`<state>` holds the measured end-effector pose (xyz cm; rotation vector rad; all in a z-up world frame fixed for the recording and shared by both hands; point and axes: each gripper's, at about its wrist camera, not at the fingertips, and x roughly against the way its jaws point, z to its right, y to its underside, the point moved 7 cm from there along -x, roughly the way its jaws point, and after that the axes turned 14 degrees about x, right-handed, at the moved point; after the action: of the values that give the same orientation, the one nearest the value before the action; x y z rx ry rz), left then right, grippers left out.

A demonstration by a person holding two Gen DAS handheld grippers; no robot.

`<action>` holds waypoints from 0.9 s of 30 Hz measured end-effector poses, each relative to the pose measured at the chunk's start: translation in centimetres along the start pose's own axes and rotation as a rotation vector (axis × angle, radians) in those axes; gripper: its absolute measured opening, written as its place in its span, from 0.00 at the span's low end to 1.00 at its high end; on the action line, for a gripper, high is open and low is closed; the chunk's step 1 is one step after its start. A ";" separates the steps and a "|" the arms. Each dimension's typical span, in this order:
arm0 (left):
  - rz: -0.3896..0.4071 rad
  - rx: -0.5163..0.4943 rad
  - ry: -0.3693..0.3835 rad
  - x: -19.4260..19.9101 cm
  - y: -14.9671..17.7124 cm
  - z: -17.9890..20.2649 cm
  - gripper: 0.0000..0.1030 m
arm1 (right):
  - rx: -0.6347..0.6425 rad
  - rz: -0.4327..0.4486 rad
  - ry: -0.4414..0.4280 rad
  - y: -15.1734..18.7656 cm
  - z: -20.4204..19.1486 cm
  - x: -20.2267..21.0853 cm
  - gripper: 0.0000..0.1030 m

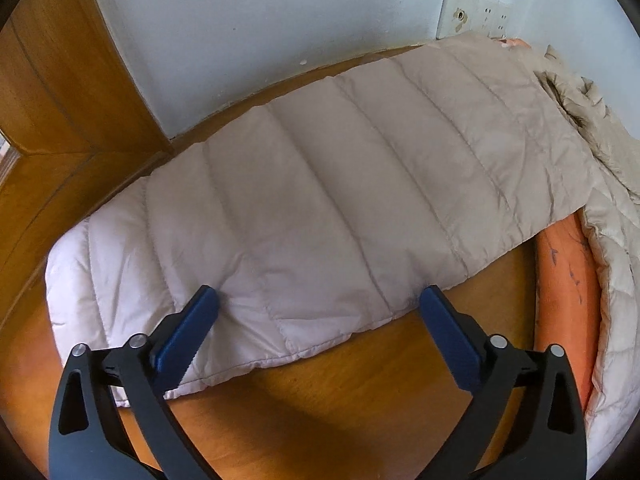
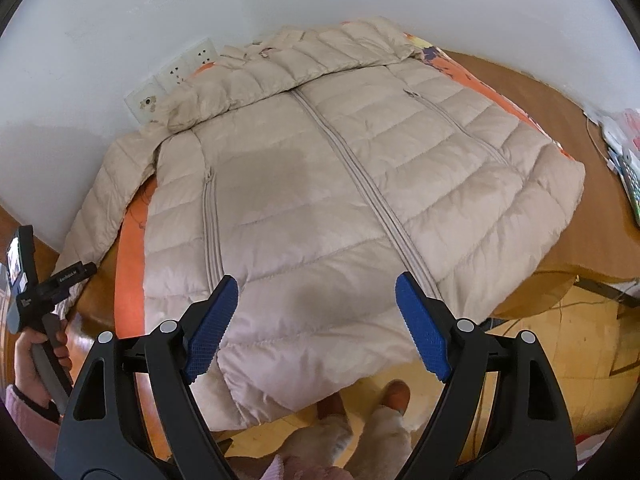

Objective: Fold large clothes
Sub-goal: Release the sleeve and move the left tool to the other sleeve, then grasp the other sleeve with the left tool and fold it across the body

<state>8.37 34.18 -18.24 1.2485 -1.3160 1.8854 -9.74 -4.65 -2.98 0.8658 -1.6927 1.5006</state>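
A beige quilted puffer jacket (image 2: 320, 184) lies front up and zipped on a wooden table, its hem hanging over the near edge. Its left sleeve (image 1: 304, 216) stretches flat across the tabletop toward the left. My left gripper (image 1: 320, 300) is open and empty, its blue pads (image 1: 188, 336) just above the sleeve's near edge by the cuff. My right gripper (image 2: 316, 292) is open and empty, hovering over the jacket's lower front near the centre zipper (image 2: 360, 184). The left gripper's handle also shows in the right wrist view (image 2: 44, 292), held by a hand.
An orange patterned cloth (image 1: 560, 280) lies under the jacket on the wooden table (image 1: 340, 400). A white wall with sockets (image 1: 472, 12) is behind. A wooden door frame (image 1: 60, 80) stands left. Small items (image 2: 624, 152) sit at the table's right. The person's feet (image 2: 372, 408) are below.
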 end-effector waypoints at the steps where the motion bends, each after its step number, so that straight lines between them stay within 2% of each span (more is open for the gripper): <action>1: 0.009 -0.004 0.004 0.0 0.0 0.0 0.95 | -0.004 0.000 0.003 0.1 0.0 0.1 0.78; 6: 0.032 -0.017 0.017 0.3 0.6 -0.3 0.94 | -0.009 0.004 0.016 0.3 0.0 0.5 0.78; 9: 0.066 -0.027 0.023 0.9 0.9 -0.5 0.84 | -0.020 0.009 0.024 0.4 0.3 0.7 0.78; 11: 0.094 -0.036 0.027 1.2 0.3 -0.4 0.63 | -0.029 0.009 0.025 0.5 0.5 0.8 0.78; 12: 0.113 -0.041 0.030 1.5 0.3 -0.5 0.57 | -0.034 0.012 0.028 0.5 0.7 0.8 0.78; 14: 0.140 -0.052 0.037 1.9 0.6 -0.6 0.34 | -0.043 0.018 0.033 0.4 1.1 0.9 0.78; 17: 0.173 -0.056 0.054 2.6 0.6 -0.7 0.13 | -0.062 0.030 0.041 0.3 1.9 1.3 0.78; 21: 0.195 -0.017 0.123 4.4 -0.4 -1.1 0.09 | -0.068 0.052 0.038 -0.2 2.4 1.9 0.78; 27: 0.293 -0.022 0.173 8.6 -1.7 -0.5 0.08 | -0.071 0.069 0.033 -1.0 3.1 2.2 0.78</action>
<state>5.73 34.58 -9.90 0.8957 -1.4840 2.1181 -10.25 -7.88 -0.86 0.7490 -1.7567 1.4827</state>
